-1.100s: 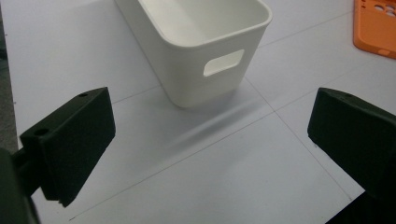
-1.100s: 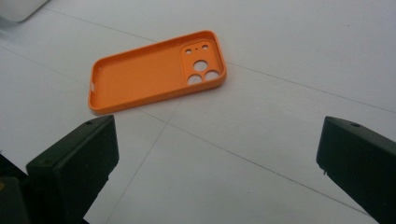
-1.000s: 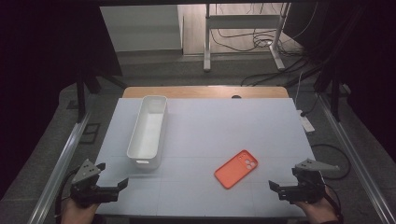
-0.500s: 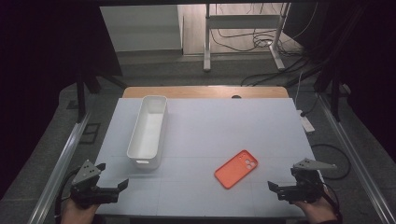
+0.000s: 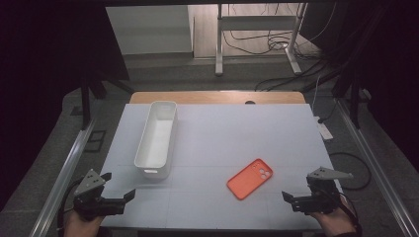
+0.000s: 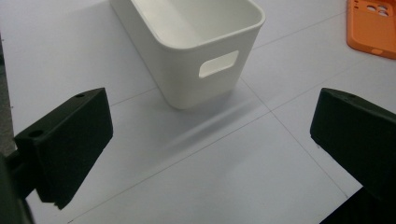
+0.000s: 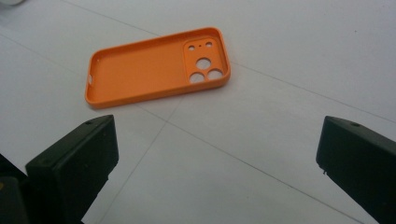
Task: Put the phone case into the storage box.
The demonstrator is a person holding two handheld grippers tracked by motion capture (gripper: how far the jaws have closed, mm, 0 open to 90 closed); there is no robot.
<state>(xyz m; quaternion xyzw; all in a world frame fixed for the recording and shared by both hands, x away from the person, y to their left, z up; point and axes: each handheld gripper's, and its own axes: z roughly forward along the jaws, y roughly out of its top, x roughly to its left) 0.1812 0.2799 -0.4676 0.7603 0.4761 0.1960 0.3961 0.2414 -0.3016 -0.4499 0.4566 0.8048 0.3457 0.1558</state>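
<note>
Both tongs, left (image 5: 118, 198) and right (image 5: 295, 200), gaped apart and empty at the bench's (image 5: 222, 133) near edge; the orange phone case (image 5: 250, 178) lay flat near the right tongs, beside a white bin (image 5: 157, 137).

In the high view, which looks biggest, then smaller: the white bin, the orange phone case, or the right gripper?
1. White bin, clearly the largest.
2. Right gripper and orange phone case look about alike; the gripper sits nearer the camera, so no ranking between them.
</note>
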